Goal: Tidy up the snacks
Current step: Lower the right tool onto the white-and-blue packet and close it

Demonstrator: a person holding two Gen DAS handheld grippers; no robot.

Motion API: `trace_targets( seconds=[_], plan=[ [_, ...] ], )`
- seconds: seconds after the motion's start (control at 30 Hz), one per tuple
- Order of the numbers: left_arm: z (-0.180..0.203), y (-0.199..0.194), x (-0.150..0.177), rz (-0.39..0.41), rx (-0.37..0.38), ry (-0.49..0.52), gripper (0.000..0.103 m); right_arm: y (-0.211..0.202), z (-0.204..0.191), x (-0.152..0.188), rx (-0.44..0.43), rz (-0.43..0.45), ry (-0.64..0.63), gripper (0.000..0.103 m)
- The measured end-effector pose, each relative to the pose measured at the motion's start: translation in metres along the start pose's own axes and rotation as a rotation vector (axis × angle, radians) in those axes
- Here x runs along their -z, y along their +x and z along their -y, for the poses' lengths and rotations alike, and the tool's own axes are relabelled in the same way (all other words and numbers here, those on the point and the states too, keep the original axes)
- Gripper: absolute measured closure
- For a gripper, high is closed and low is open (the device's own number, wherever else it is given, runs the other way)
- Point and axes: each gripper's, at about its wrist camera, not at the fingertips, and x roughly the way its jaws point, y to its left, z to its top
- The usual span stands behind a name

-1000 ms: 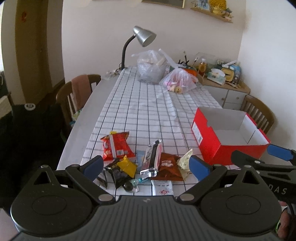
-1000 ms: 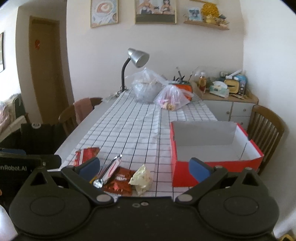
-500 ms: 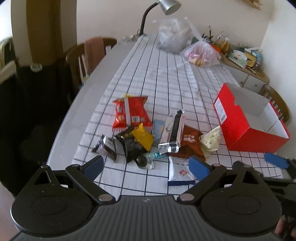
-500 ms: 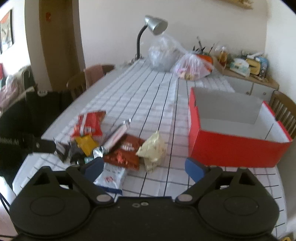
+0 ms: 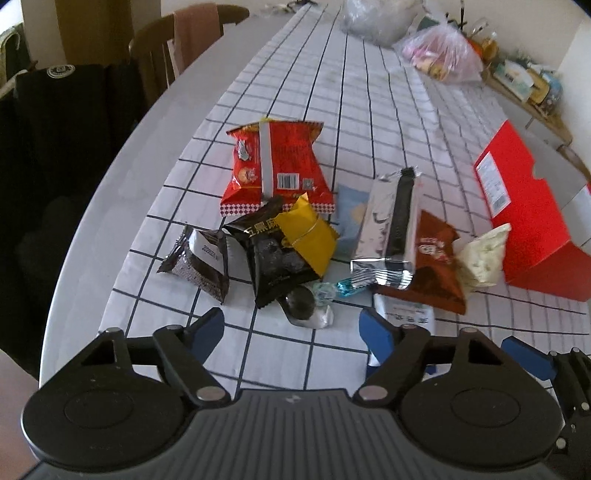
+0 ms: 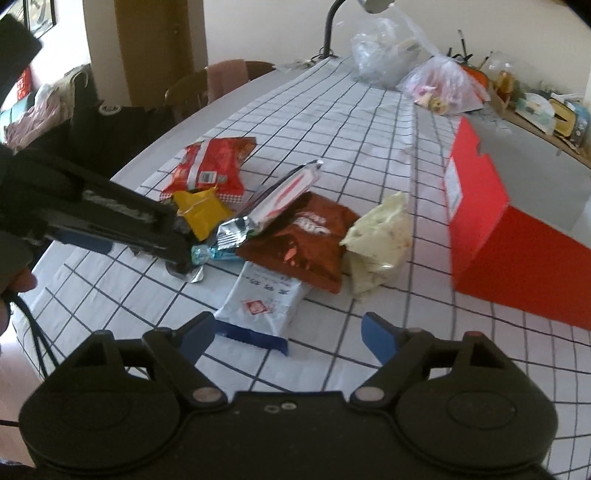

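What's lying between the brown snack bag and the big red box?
A pale cream snack packet lies between the brown snack bag and the red box, with bare tablecloth beside it. The right wrist view shows this best.

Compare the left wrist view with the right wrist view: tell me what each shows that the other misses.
Left wrist only: the dark brown packet and black packet at the pile's left.

Right wrist only: the desk lamp, and the white packet in full.

Both: the red box, red bag, yellow packet, silver packet, brown bag and cream packet. Both grippers, left and right, are closing with nothing between the jaws.
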Motion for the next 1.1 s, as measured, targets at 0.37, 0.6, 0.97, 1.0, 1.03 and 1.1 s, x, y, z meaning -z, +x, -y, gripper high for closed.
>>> trace_targets(
  seconds=[0.37, 0.6, 0.97, 1.0, 1.03, 1.1],
  plan=[
    [-0.003, 0.034, -0.008, -0.09, 0.047, 0.008, 0.049, 0.03, -0.006, -0.007, -0.032, -0.041, -0.003, 0.031],
    [-0.009, 0.041, -0.013, -0.094, 0.057, -0.011, 0.051, 0.043, -0.004, -0.009, -0.04, -0.065, 0.039, 0.032],
    [-0.019, 0.041, -0.016, -0.085, 0.072, -0.044, 0.068, 0.055, -0.012, -0.013, -0.016, -0.097, 0.047, 0.037],
    [-0.019, 0.041, -0.016, -0.084, 0.076, -0.044, 0.069, 0.056, -0.013, -0.014, -0.01, -0.101, 0.048, 0.037],
    [-0.02, 0.041, -0.016, -0.084, 0.082, -0.042, 0.072, 0.056, -0.014, -0.014, -0.003, -0.101, 0.047, 0.039],
    [-0.019, 0.041, -0.015, -0.083, 0.091, -0.039, 0.076, 0.056, -0.015, -0.014, 0.009, -0.102, 0.049, 0.044]
  ],
)
